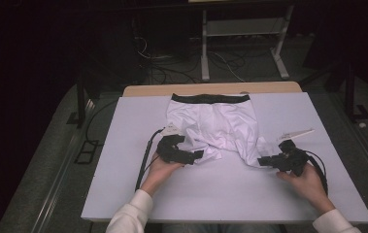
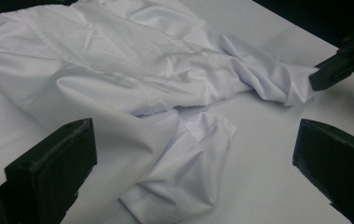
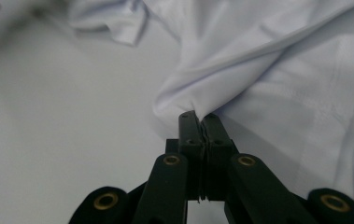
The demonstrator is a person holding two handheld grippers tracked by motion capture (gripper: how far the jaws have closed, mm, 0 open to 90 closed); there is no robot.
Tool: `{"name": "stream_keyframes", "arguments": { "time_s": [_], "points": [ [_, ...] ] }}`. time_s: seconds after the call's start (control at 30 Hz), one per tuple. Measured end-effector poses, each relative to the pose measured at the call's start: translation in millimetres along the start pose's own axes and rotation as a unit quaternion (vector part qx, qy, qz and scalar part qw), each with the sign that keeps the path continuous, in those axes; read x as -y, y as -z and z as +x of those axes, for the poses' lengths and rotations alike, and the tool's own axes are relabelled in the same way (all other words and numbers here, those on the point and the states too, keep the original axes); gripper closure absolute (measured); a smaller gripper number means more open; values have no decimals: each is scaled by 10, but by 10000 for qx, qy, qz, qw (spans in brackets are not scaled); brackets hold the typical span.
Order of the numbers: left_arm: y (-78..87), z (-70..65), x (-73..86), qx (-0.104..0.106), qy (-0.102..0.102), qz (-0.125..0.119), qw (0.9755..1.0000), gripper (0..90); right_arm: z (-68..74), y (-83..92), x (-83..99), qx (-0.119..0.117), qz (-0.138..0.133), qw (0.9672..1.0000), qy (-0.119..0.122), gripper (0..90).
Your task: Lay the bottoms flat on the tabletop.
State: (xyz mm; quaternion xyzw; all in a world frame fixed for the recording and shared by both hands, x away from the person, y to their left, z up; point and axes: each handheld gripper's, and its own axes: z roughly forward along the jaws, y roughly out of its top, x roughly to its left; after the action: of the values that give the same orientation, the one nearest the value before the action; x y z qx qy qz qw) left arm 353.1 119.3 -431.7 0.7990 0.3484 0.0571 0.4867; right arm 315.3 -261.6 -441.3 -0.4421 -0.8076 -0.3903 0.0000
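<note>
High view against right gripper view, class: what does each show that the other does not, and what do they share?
High view alone: the black waistband of the shorts, the person's two hands, the left gripper with jaws apart at one leg, the table's wooden far edge and cables on the floor.

Right gripper view alone: close up, the right gripper with its jaws pressed together on a pinched fold of leg hem.

Both: the white shorts lying on the white table cover, and the right gripper at the leg's edge.
</note>
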Motion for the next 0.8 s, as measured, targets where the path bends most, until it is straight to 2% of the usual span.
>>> {"name": "stream_keyframes", "arguments": {
  "time_s": [0.13, 0.23, 0.33, 0.43, 0.6, 0.67, 0.8],
  "points": [
    [-7, -1, -1, 2, -7, 10, 10000, 0, 10, 147, -151, -359, -518, 9980, -74, 874],
    [-28, -15, -6, 9, -30, 42, 10000, 0, -83, 241, -309, -574, -1045, 9925, -279, 874],
    [-57, -44, -28, 38, -60, 62, 10000, 0, -217, 263, -412, -494, -1264, 9896, -469, 874],
    [-83, -84, -62, 107, -102, 111, 9998, 0, -457, 233, -470, -378, -1456, 9852, -827, 874],
    [-165, -177, -144, 197, -267, 123, 9994, 0, -810, 123, -478, -198, -1464, 9802, -1320, 873],
    [-226, -220, -175, 273, -252, 101, 9993, 4, -925, 63, -465, -129, -1465, 9784, -1455, 873],
    [-366, -322, -232, 387, -376, 178, 9984, 20, -1075, -74, -448, 90, -1336, 9779, -1603, 873]
  ]
}}
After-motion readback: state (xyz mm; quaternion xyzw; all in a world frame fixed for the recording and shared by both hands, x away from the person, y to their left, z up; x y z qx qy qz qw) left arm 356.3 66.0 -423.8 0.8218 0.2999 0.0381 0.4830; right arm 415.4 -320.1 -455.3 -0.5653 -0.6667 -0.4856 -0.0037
